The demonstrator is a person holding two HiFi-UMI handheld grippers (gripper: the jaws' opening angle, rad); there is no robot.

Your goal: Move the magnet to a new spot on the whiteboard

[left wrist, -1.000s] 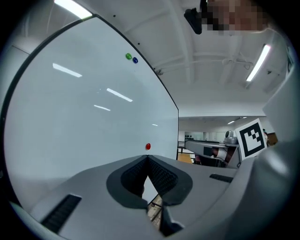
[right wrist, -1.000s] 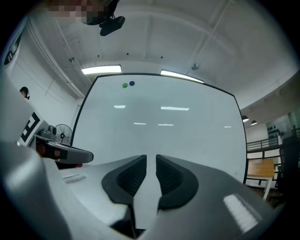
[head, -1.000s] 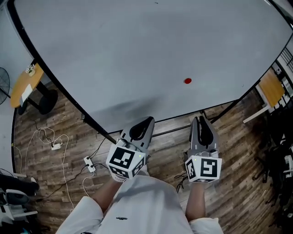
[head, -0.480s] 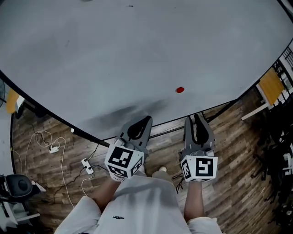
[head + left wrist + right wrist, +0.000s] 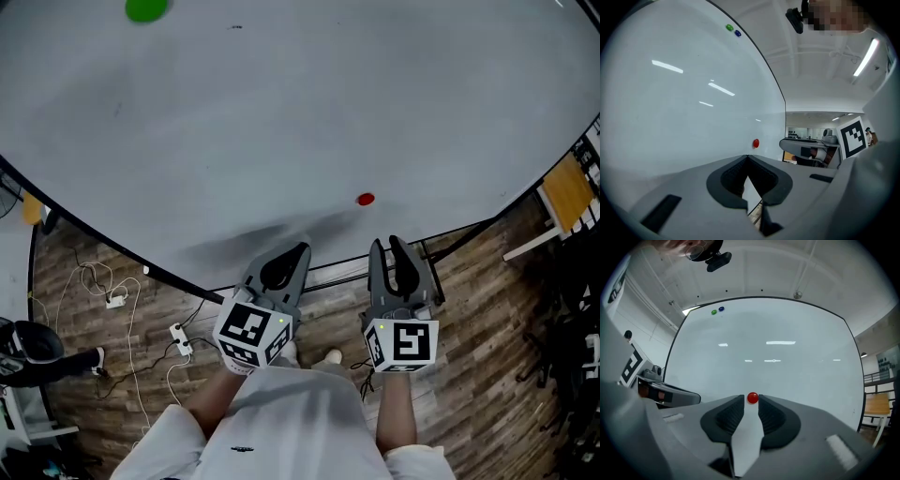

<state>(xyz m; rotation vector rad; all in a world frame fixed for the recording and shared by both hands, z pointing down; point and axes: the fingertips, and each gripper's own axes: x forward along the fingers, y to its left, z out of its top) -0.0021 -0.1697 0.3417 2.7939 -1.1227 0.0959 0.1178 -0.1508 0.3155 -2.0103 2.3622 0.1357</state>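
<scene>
A small red magnet [image 5: 366,199] sticks low on the big whiteboard [image 5: 281,112]. My right gripper [image 5: 387,246] sits just below and slightly right of it, clear of it, with its jaws opening and nothing between them. In the right gripper view the red magnet [image 5: 752,398] shows on the board straight past the fingertips of my right gripper [image 5: 751,404]. My left gripper [image 5: 296,251] hangs beside it at the board's lower edge, tips touching, empty. In the left gripper view the red magnet [image 5: 755,143] lies to the right, beyond the tips of my left gripper [image 5: 747,157].
A green magnet [image 5: 146,8] sits far up the board at the left, with a blue magnet [image 5: 721,309] beside the green magnet [image 5: 714,312]. Under the board are its stand bar [image 5: 328,270], the wooden floor with cables [image 5: 112,300], and a yellow table [image 5: 572,192] at the right.
The head view has tilted up the board, bringing the green magnet into sight. The red magnet now lies closer to the right gripper, whose jaws have spread apart. The left gripper has barely moved.
</scene>
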